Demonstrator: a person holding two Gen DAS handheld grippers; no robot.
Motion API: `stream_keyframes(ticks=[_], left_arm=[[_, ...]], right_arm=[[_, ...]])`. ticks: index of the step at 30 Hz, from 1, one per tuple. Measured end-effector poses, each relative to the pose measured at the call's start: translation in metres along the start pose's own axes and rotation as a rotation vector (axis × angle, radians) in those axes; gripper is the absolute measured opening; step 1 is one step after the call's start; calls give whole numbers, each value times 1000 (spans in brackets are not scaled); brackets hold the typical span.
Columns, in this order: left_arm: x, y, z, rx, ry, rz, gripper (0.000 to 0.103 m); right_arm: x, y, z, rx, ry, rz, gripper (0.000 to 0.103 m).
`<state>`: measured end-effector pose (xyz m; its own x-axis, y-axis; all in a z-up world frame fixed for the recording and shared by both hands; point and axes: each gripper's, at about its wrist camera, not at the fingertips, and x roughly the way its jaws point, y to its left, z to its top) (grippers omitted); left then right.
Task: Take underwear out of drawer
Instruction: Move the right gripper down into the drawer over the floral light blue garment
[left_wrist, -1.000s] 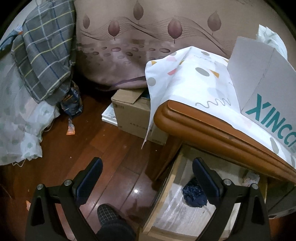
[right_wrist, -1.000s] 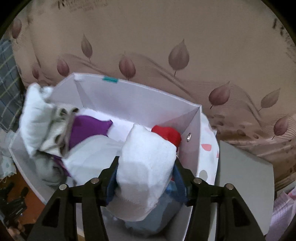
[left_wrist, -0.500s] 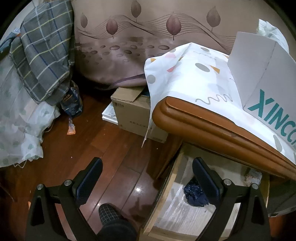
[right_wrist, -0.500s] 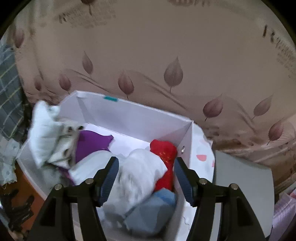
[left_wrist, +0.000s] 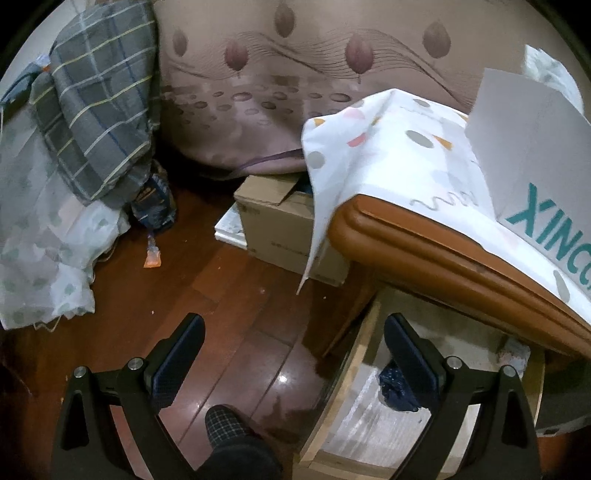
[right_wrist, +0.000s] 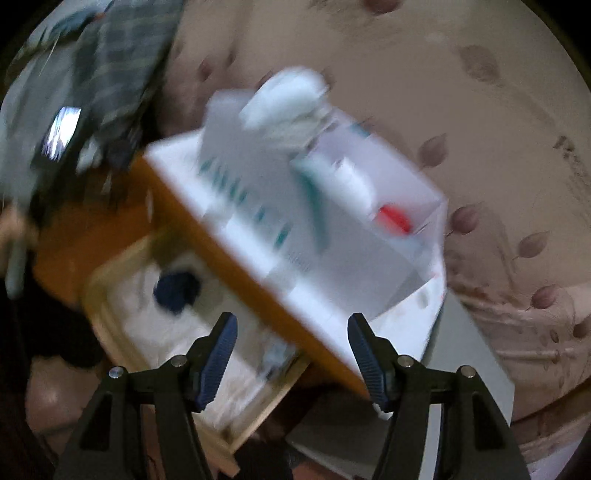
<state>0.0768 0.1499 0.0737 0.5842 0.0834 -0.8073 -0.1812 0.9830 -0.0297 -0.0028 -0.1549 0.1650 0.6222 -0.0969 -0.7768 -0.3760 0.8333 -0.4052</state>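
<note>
Our right gripper has let go of the white bundle and pulled back from the white box; its 2 fingers are spread, gripping nothing. Beyond its left fingertip, blurred, dark blue underwear lies in the open drawer. Our left gripper is spread too, empty; just past its right finger sits the same underwear, in the drawer.

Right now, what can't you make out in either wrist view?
- Right wrist view: motion blur smears the white box lettering and its contents.
- Left wrist view: right finger covers part of the dark blue garment in the drawer.
- Left wrist view: frame edge cuts the box lettering after "XINC".
</note>
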Motion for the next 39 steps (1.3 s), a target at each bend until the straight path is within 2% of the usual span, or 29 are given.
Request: stream_keyframes(ticks=[2,6,10,17,22,34,39], left_arm=[[2,6,0,-22,13,2,97],[6,20,2,-79,34,5,97],[7,26,3,-108,40,13,97],[9,25,2,-101,44,13,97],[11,24,1,-92,54,16,97],[11,18,-1,-52,48,28,97],[18,17,-3,-45,72,33,97]], right_arm=[[28,14,-15,-7,59,28,64],[77,34,-31,-37,134,33,64],[128,53,-42,-115,189,-1,64],[181,60,-49,-196,257,8,62],[205,72,-56,-306,238,-74,62],[234,73,-61,-336,242,-130,60],[241,69,-61,-344,234,-171,59]])
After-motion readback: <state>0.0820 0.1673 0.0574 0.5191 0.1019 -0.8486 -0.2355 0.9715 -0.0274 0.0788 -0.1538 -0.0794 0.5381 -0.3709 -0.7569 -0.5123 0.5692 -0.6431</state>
